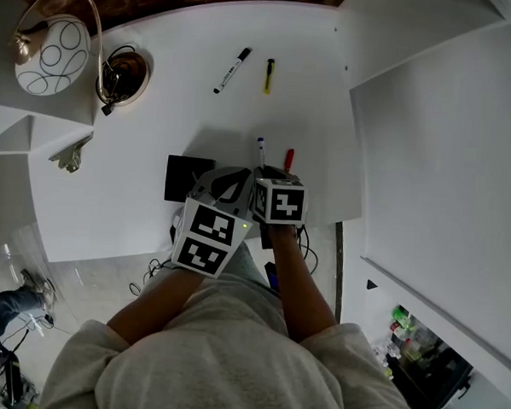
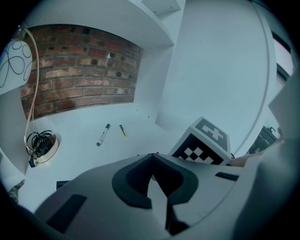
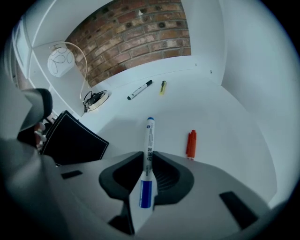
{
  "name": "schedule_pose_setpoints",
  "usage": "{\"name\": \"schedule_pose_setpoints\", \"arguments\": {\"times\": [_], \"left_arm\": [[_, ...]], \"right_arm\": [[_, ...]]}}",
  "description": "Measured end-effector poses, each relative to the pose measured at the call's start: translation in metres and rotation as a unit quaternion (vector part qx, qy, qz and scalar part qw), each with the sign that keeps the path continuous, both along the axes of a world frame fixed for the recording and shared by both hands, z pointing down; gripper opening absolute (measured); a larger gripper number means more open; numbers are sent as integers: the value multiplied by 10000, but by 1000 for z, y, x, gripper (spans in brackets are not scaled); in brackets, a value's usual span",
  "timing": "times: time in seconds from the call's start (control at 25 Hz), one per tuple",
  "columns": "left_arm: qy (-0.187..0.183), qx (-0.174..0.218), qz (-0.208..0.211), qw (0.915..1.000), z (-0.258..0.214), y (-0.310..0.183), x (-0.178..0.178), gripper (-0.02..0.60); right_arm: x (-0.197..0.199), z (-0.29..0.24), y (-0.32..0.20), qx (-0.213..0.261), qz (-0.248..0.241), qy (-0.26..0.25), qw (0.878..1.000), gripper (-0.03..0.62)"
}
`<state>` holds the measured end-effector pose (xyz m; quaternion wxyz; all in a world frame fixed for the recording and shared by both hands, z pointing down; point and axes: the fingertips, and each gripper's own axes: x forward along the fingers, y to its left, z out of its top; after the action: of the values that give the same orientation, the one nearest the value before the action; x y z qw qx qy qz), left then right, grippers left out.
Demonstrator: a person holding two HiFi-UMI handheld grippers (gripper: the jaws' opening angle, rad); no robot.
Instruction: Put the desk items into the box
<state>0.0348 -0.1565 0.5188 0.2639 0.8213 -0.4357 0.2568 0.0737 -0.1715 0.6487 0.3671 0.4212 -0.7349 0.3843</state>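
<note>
Right gripper (image 3: 146, 157) pinches blue marker (image 3: 148, 140); three more pens (image 1: 232, 70) (one box (image 1: 189, 177)); left gripper (image 2: 152, 159) closed.

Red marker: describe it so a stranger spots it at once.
Look at the white desk, just ahead of the right tool. The red marker lies there, short, all red, right of the longer white, blue-tipped marker in that tool's jaws.

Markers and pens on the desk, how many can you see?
4. A blue marker lies between the jaws of the right gripper, a red marker just right of it, a black-capped marker farther back, and a small yellow pen beside that one. The grippers may hide others.
</note>
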Motion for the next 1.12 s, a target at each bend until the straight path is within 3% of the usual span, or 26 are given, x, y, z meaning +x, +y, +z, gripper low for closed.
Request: {"name": "schedule_pose_setpoints", "arguments": {"times": [0.48, 0.76, 1.12], "left_arm": [[129, 191, 60, 9997, -17, 6, 1, 5], [187, 388, 32, 9991, -34, 3, -2, 5], [224, 560, 39, 9982, -51, 4, -3, 5]], "right_arm": [[3, -44, -3, 615, 397, -263, 9970, 75], [-1, -82, -8, 1331, 396, -365, 9896, 75], [2, -116, -7, 1832, 517, -389, 9809, 75]]}}
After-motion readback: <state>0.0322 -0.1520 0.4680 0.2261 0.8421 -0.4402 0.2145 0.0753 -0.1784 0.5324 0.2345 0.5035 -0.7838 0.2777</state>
